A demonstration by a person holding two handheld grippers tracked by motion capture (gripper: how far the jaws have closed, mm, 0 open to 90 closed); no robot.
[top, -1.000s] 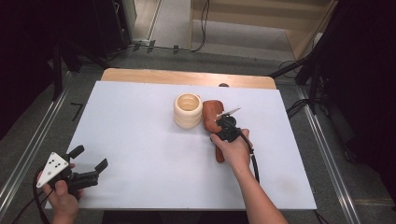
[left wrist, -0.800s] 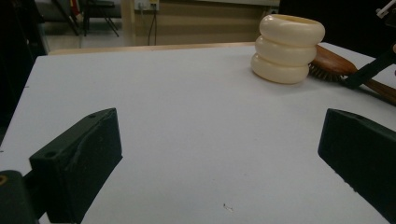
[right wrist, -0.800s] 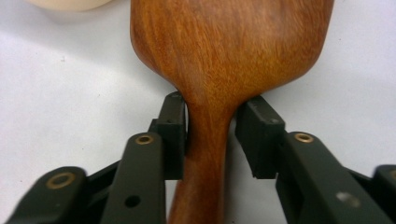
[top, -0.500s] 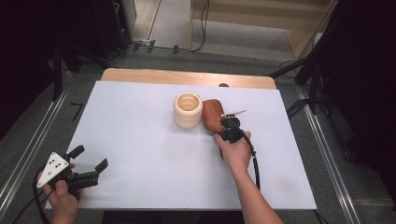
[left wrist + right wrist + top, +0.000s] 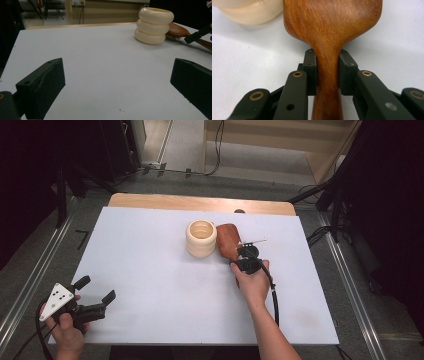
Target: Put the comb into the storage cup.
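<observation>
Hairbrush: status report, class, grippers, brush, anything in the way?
Right gripper just closed, shut on hairbrush handle. Left gripper open, idle near table corner. Brush flat, bristles down. Cream cup close beside brush head.

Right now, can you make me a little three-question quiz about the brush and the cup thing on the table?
1. True or false: the right gripper is shut on the wooden brush.
2. What stands beside the brush's head? A) the cream ringed cup B) a blue plate C) a red ball
3. Fill in: the left gripper, near the corner of the white table, has its jaws ____.

Key
1. True: both pads press the handle's neck, and the jaws have just been closing on it.
2. A
3. open, with nothing between them.
</observation>
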